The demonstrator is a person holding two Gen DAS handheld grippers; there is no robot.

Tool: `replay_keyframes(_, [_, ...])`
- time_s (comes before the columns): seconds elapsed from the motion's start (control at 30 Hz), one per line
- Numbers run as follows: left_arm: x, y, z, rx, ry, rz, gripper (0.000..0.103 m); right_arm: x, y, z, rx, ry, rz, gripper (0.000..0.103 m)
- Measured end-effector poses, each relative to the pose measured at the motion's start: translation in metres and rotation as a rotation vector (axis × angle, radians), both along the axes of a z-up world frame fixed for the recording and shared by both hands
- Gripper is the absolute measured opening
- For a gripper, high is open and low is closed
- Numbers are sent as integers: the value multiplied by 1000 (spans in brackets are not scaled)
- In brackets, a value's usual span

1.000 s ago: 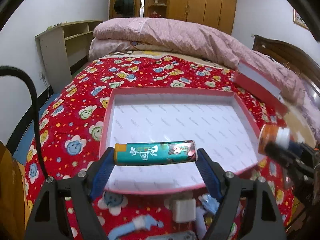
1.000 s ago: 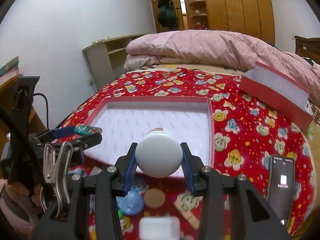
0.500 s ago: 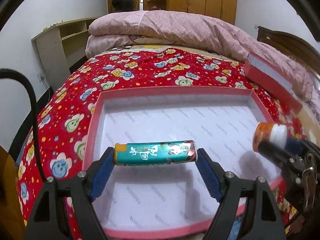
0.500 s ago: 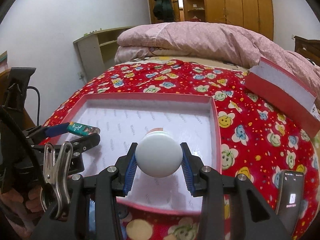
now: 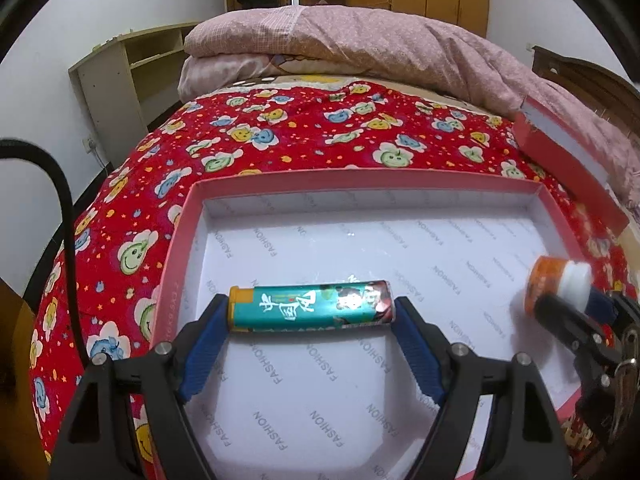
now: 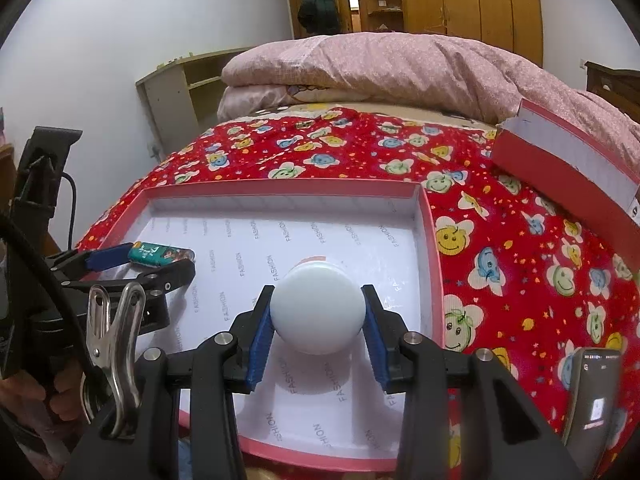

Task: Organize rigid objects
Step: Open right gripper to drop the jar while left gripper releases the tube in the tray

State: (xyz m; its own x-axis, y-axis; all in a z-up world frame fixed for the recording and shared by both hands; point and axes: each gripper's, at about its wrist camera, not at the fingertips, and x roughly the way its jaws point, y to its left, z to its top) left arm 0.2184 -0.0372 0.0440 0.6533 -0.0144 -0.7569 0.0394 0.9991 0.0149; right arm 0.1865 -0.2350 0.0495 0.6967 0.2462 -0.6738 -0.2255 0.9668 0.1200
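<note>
Left wrist view: the left claw [image 5: 312, 316] is gripping a teal lighter [image 5: 310, 310] crosswise between its blue pads, at lower centre over the pink-rimmed box [image 5: 182, 240]. Right wrist view: the right claw [image 6: 318, 314] is clasping a white-capped bottle [image 6: 318, 306], centred low over that box's white floor.

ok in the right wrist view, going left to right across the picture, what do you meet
silver metal spring clip → teal cylindrical tube held in the left gripper → round white-capped bottle held in the right gripper → right wall of the red-rimmed white box → dark phone on the red flowered blanket
</note>
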Motion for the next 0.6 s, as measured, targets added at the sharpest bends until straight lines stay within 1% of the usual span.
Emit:
replay_keyframes(0.2, [0, 0, 1, 1, -4, -5, 85, 2, -1, -5, 40, 36, -3, 42])
replay_keyframes(0.3, [-2, 0, 2, -10, -3, -6, 85, 0, -1, -1, 30, 17, -8, 42])
replay_keyframes(0.33, [-3, 0, 4, -11, -7, -6, 85, -2, -1, 1, 26, 6, -10, 43])
replay_keyframes(0.4, [-7, 1, 7, -8, -18, -5, 85, -5, -1, 5, 26, -17, -15, 53])
replay_keyframes(0.6, [-21, 4, 18, -10, -37, -10, 85, -12, -4, 12, 44, -27, -17, 55])
